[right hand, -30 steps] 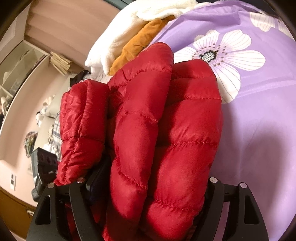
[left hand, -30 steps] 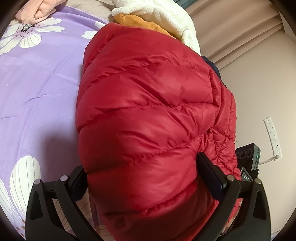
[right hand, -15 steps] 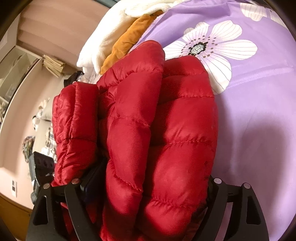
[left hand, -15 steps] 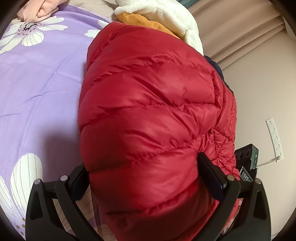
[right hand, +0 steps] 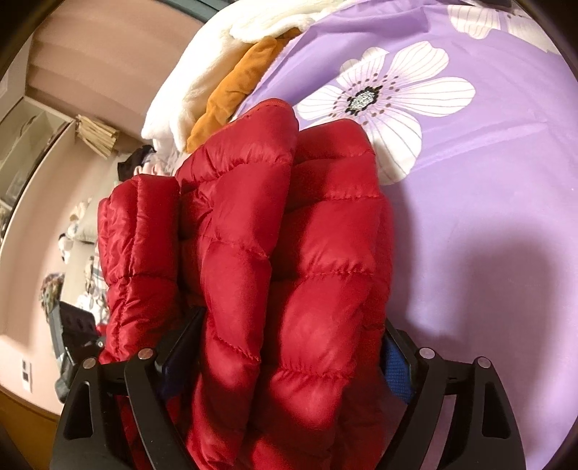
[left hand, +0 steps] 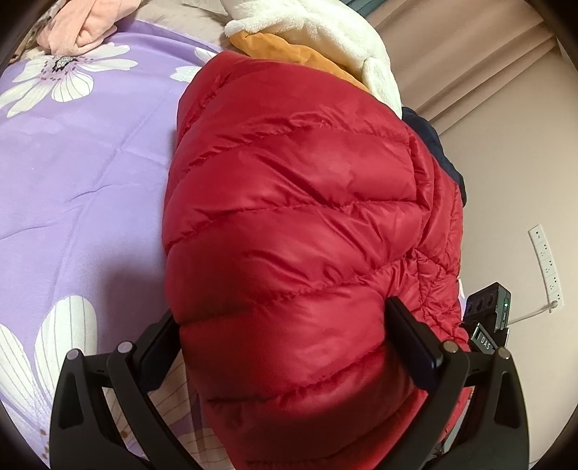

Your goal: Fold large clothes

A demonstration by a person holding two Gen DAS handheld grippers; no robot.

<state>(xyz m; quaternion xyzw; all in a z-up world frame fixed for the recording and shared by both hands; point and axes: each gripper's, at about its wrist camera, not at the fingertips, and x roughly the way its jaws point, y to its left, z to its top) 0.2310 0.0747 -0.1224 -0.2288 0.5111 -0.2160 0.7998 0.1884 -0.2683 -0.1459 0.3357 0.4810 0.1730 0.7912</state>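
purple floral bedspread (left hand: 90, 173) carries a folded red puffer jacket (left hand: 296, 224); both tools, left tool (left hand: 285, 347) and right tool (right hand: 292, 347), clench its bulk.

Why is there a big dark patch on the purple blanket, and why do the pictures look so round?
Right wrist view: the dark patch is a shadow on the purple blanket. Left wrist view: another shadow lies beside the red jacket. Both views bend round because of fisheye lenses.

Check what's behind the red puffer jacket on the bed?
Behind the red puffer jacket lies an orange garment under a white fleece, both on the purple floral bedsheet. Their lower parts are hidden by the jacket.
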